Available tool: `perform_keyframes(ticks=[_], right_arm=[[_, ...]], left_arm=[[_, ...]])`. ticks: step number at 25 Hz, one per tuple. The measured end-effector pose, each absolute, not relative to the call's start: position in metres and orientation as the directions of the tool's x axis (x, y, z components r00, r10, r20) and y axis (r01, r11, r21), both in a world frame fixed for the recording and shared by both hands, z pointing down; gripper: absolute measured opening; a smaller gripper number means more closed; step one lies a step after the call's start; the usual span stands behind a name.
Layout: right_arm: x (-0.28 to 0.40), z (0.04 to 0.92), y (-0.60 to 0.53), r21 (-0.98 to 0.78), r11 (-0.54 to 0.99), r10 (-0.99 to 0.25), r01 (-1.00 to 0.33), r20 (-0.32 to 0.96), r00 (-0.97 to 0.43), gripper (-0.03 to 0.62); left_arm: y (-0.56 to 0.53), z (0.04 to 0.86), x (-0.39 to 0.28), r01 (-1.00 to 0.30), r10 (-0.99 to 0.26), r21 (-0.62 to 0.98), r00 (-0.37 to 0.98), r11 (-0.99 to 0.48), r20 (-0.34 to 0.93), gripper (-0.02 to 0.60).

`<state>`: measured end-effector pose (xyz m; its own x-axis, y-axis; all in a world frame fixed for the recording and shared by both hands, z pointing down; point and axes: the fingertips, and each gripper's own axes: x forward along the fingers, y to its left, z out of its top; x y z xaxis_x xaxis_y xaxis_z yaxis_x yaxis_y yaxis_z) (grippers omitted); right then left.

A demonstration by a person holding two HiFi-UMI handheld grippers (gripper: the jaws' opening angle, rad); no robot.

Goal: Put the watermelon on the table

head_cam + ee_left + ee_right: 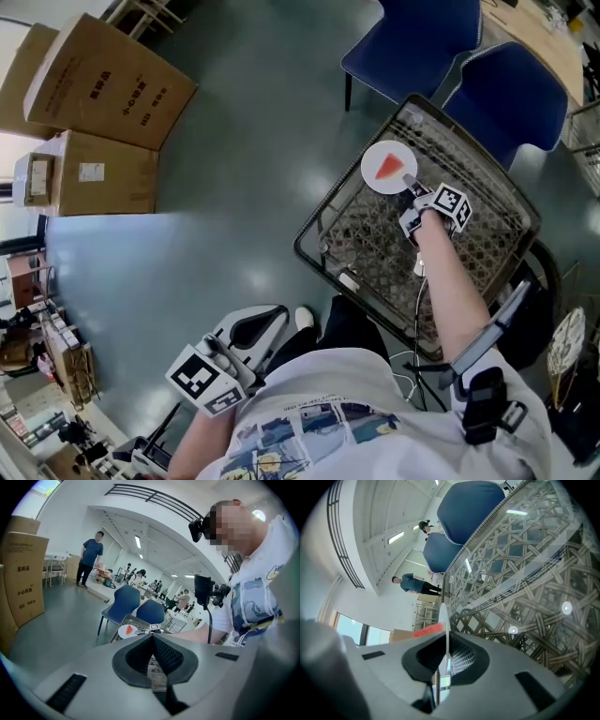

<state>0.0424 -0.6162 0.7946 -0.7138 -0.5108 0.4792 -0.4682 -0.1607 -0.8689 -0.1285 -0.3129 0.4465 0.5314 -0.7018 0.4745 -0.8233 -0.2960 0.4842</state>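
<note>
One glass-topped wicker table (366, 234), two blue chairs (412, 37) behind. Left gripper (267, 319) by person's lap, jaws together, empty. Right gripper (412, 192) over table, jaws clamped on white plate (373, 178) rim. Watermelon slice (389, 166) on that plate, above tabletop.

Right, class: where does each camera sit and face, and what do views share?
Head view: on the head, steeply down at the table; forearm, shirt show.
Left gripper view: on the left gripper, towards blue chairs; torso shows.
Right gripper view: on the right gripper, across the table; only its jaws show.
All share the plate with watermelon.
</note>
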Motion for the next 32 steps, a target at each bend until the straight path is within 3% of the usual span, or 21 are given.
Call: perform_keyframes(ticks=[8, 15, 20, 32], right_arm=[[0.046, 0.807, -0.624, -0.840, -0.163, -0.496, -0.517, 0.523, -0.693, 0.017], [0.050, 0.811, -0.624, -0.748, -0.139, -0.474, -0.649, 0.626, -0.619, 0.021], [0.050, 0.814, -0.624, -0.663, -0.102, -0.451, -0.742, 0.695, -0.560, 0.080], [0.039, 0.815, -0.624, -0.410, 0.093, -0.409, -0.908, 0.815, -0.410, 0.124]], left_arm=[[-0.322, 0.455, -0.128, -0.811, -0.696, 0.514, 0.539, -0.278, 0.474, 0.009], [-0.325, 0.458, -0.130, -0.808, -0.695, 0.520, 0.542, -0.276, 0.473, 0.009], [-0.326, 0.457, -0.134, -0.815, -0.702, 0.514, 0.530, -0.267, 0.476, 0.009], [-0.327, 0.458, -0.150, -0.839, -0.718, 0.489, 0.491, -0.238, 0.493, 0.009]])
